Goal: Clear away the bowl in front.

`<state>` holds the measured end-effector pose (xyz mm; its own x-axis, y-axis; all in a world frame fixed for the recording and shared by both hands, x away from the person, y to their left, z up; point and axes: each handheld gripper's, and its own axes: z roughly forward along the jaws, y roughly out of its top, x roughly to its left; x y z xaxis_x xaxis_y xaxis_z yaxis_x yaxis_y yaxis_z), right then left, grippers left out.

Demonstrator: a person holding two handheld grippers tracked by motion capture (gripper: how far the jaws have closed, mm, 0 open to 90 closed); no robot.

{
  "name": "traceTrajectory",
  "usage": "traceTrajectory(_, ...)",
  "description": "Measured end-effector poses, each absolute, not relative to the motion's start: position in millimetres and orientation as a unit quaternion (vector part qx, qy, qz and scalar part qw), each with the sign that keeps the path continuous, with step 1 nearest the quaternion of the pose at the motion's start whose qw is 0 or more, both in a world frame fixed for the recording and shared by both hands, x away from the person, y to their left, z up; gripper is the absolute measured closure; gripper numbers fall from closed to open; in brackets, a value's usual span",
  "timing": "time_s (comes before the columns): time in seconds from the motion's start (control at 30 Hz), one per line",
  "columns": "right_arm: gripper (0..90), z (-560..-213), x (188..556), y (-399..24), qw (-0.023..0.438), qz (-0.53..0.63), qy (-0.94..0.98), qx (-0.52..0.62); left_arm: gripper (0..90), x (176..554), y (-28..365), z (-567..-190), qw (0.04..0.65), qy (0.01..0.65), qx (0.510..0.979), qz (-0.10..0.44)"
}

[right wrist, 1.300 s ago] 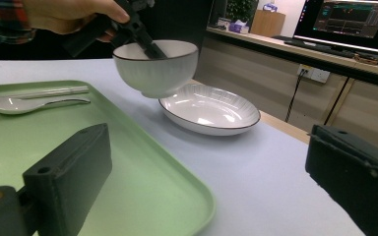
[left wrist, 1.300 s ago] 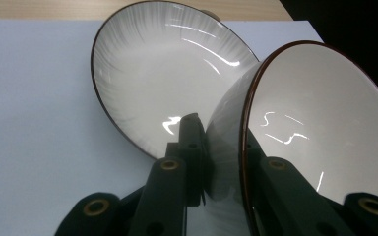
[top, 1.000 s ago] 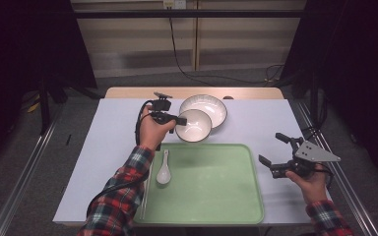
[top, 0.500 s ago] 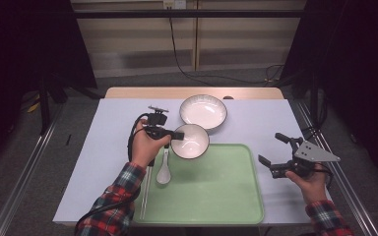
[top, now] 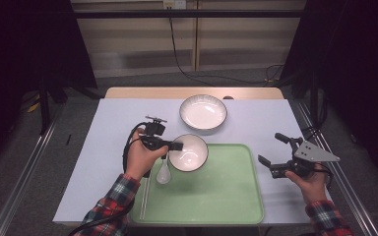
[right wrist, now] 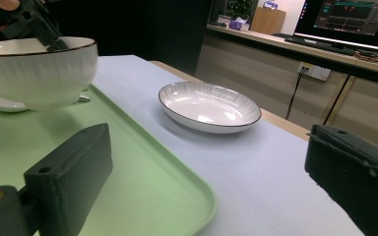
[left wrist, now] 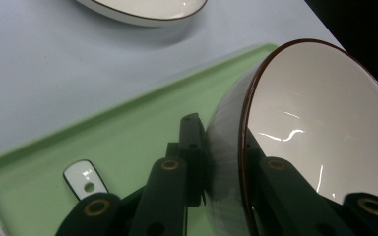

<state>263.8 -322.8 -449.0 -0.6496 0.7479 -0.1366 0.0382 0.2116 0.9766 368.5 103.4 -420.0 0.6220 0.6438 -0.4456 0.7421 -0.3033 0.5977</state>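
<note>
High view: left hand-held gripper point(top: 176, 146) clamped on the near-left rim of a white bowl with a dark rim point(top: 189, 152), carried over the far-left corner of the green tray point(top: 216, 196); white ceramic spoon point(top: 164, 172) lying on the tray just below the bowl, beside the person's left hand point(top: 139, 156); shallow white plate point(top: 203, 112) standing farther back on the pale blue tabletop point(top: 103, 147), apart from the tray; right hand-held gripper point(top: 271, 150) held over the tabletop just right of the tray, jaws spread wide, nothing between them. Left gripper view: bowl point(left wrist: 320, 128) tilted steeply, its rim pinched between the two black jaws, one pad on the ribbed outer wall and the other inside; tray point(left wrist: 128, 142) underneath, end of the spoon handle point(left wrist: 85, 179) at lower left, edge of the plate point(left wrist: 142, 10) at the top. Right gripper view: own jaws standing far apart and empty; bowl point(right wrist: 34, 69) at upper left, hanging above the tray point(right wrist: 128, 172) with the left hand-held gripper point(right wrist: 44, 32) gripping its rim; plate point(right wrist: 209, 107) resting on the tabletop point(right wrist: 275, 167) past the tray edge.
</note>
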Motion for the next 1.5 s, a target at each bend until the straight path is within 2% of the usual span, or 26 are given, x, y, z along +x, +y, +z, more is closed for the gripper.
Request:
traceTrajectory(0.7,3.5,-450,264,-321,0.314,0.564,0.712,0.277,80.3,331,111,-439,0.385,0.419,0.818,-0.082)
traceTrajectory(1.5,3.6,-450,264,-320,0.311,0.562,0.714,0.278,80.2,314,115,-451,0.357,0.402,0.839,-0.084)
